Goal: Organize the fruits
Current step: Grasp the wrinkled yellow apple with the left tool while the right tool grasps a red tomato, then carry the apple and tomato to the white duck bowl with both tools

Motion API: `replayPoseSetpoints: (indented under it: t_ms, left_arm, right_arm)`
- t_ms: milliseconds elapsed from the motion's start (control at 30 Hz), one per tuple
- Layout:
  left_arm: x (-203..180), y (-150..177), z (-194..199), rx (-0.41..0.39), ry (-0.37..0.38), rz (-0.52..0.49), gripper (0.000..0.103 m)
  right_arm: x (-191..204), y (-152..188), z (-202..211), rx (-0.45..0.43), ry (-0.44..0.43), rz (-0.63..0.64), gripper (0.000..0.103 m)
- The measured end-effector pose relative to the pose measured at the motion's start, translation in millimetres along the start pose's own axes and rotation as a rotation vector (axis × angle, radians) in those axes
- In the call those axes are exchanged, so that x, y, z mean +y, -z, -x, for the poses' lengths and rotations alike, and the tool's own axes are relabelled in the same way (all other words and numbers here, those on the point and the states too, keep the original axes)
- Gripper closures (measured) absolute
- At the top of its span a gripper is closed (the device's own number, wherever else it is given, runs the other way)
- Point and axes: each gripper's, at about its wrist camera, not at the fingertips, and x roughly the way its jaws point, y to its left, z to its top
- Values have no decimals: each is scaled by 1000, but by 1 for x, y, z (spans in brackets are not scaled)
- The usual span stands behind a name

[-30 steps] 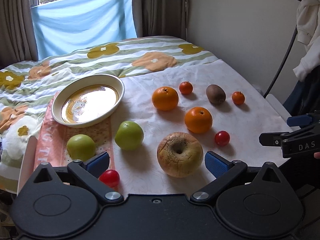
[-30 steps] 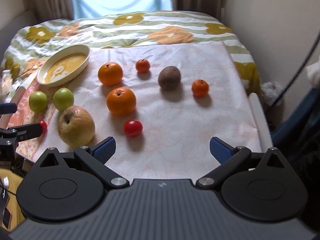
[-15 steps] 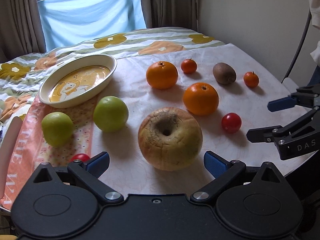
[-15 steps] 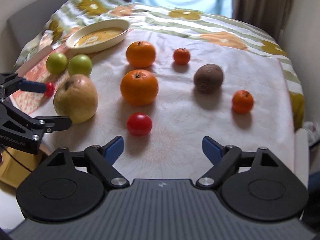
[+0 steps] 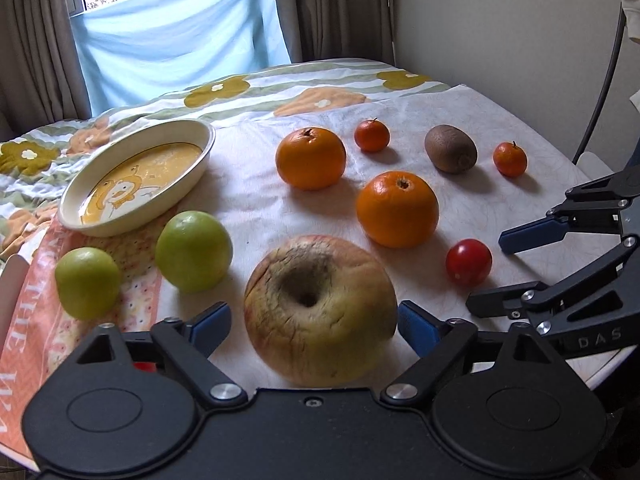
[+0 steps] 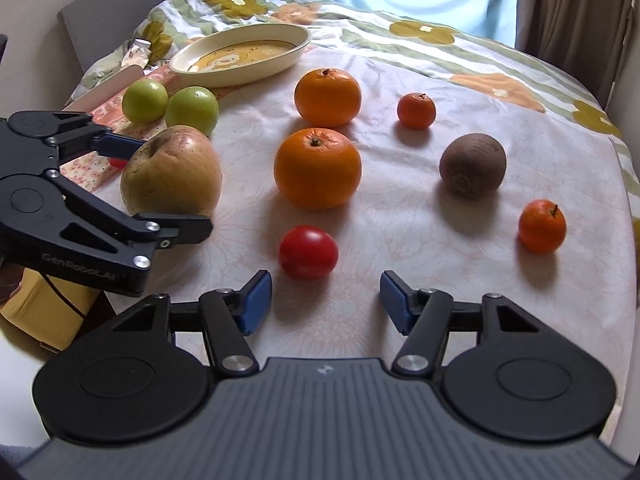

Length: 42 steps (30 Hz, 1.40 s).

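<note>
Left gripper (image 5: 314,326): jaws had just been narrowing around the big wrinkled apple (image 5: 320,308); right pad at its skin, left pad apart; not gripped.
Right gripper (image 6: 326,300): jaws had just been closing, empty; cherry tomato (image 6: 308,252) just beyond the left pad.
Apple: near edge of the bench (image 6: 400,208), left of centre.
Oranges: two, one (image 6: 317,167) mid-bench, one (image 6: 327,97) farther.
Green fruits: two (image 5: 193,251), (image 5: 87,282), left, on a pink cloth (image 5: 36,320).
Dish (image 5: 136,176): far left, no fruit in it.
Kiwi (image 6: 473,166): right.
</note>
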Motion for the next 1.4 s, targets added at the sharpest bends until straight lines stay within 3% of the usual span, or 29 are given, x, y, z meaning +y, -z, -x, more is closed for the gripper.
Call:
replayPoseSetpoints:
  t_ms: [133,667,1133,1400]
  left_arm:
    - [0,-2,-4,8,6,3,24]
    - [-2,2,-1,0,-12,5,25]
    - [10,6,27,-3,-44,79,25]
    - [34,-11,75,-47,-92,187,25]
  right_arm:
    - [2,-3,-2,-6,3,18,31]
    - [6,-8,-7,-25,-23,59,55]
    - [18,-24,12,-58,-32,78,55]
    - [33,-63,43,-79,-44,99,55]
